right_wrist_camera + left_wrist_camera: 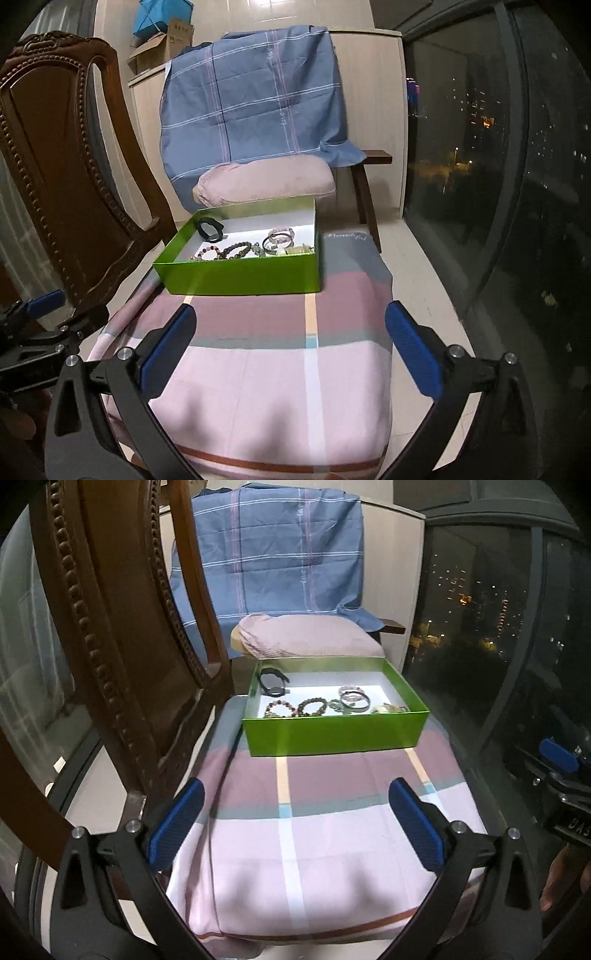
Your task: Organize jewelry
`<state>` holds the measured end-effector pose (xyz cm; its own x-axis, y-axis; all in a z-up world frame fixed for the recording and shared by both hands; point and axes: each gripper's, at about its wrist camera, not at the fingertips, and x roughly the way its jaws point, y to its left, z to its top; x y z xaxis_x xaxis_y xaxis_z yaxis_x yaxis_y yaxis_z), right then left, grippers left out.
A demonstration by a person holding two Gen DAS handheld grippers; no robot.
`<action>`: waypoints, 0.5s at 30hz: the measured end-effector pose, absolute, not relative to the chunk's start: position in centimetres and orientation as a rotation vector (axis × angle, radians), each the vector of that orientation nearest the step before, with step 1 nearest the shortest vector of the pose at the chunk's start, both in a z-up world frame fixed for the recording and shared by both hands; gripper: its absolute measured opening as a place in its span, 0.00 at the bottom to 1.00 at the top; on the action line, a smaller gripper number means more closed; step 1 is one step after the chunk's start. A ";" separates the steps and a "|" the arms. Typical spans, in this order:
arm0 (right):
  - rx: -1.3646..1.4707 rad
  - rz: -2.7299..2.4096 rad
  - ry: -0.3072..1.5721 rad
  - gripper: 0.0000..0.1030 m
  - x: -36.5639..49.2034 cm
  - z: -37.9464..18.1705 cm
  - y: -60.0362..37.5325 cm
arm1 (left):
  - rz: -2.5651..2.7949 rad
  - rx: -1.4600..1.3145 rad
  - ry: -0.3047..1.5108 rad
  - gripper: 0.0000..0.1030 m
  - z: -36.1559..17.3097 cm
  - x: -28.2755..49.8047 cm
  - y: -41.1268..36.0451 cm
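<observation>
A green box [332, 734] [240, 275] with a white inside sits on the far end of a cloth-covered surface. In it lie a black band [271, 683] [209, 229], brown bead bracelets [312, 707] [236, 250], a pink bead bracelet with a metal bangle [354, 697] [280, 238] and pale pieces at the right [389, 709] [297, 250]. My left gripper [297, 797] is open and empty, short of the box. My right gripper [291, 321] is open and empty, also short of the box.
The pink, mauve and grey striped cloth [314, 849] [266, 369] covers the surface. A carved wooden chair back [122, 646] [62, 177] stands at the left. A chair with a pink cushion [306, 638] and blue cloth [255, 99] stands behind the box. A dark window [498, 627] is at the right.
</observation>
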<state>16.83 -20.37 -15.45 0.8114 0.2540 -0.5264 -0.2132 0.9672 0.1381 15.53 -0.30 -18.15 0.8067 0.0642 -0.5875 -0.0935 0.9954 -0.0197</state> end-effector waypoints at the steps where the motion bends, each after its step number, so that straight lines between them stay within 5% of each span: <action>1: 0.071 0.246 0.569 0.97 16.6 -15.4 -20.3 | 0.081 -0.049 0.620 0.96 -18.0 15.5 -0.4; 15: 0.033 0.241 0.542 0.97 17.2 -14.8 -18.9 | 0.108 -0.038 0.578 0.96 -16.5 15.4 0.5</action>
<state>17.21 -18.90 -14.85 0.8295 0.2353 -0.5066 -0.2181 0.9714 0.0940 15.38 0.53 -16.53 0.8319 0.0914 -0.5474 -0.1128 0.9936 -0.0054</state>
